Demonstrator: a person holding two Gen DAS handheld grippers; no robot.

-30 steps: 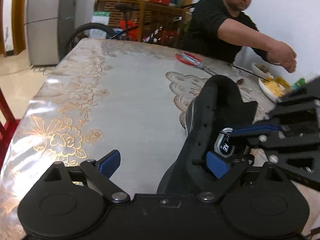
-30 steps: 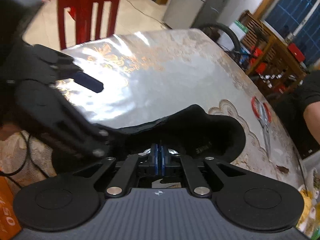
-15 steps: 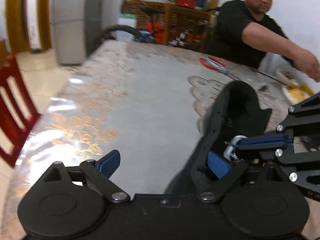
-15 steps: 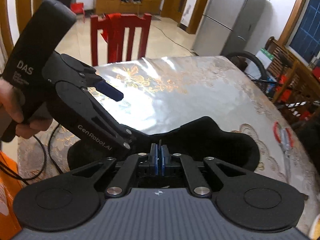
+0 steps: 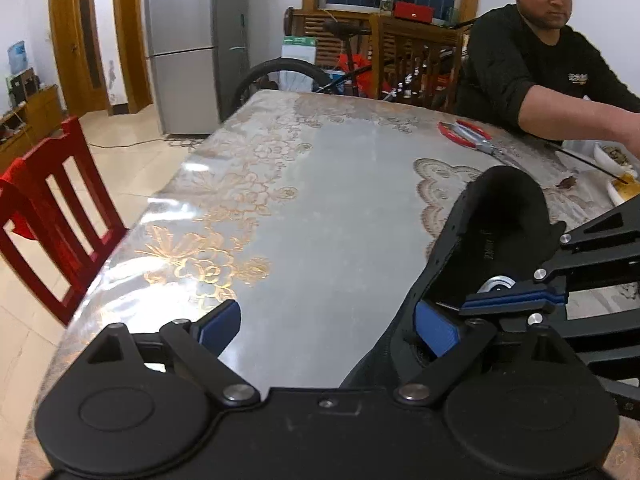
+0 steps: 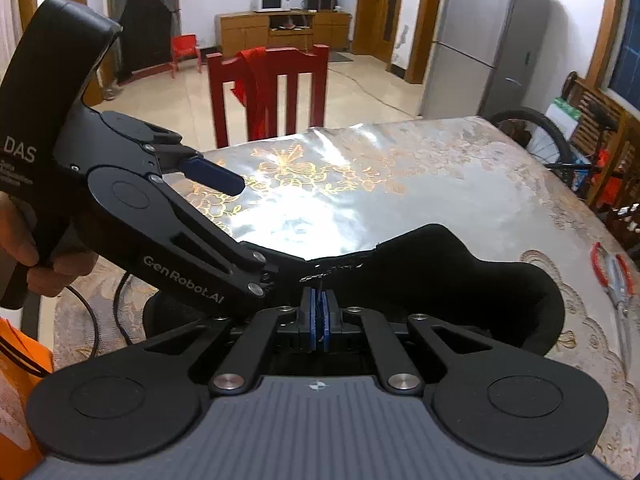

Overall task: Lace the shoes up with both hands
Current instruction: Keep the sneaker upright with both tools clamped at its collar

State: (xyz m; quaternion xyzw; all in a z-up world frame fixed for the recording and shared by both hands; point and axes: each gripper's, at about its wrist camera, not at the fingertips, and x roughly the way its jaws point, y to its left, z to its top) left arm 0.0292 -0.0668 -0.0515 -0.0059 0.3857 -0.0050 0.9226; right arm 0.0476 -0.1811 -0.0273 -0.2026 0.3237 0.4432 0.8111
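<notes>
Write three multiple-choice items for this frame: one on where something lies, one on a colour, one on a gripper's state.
1. Where do the scissors lie?
A. on the table beyond the shoe
B. inside the shoe
C. on the chair

2. What colour are the scissor handles?
A. blue
B. red
C. yellow

3. How do the left gripper jaws stand?
A. shut on the shoe
B. shut on nothing
C. open

Answers:
1 A, they rest on the tablecloth past the shoe's heel.
2 B, red loops show in both views.
3 C, its blue pads sit wide apart, while the right gripper pads are pressed together at the shoe.
</notes>
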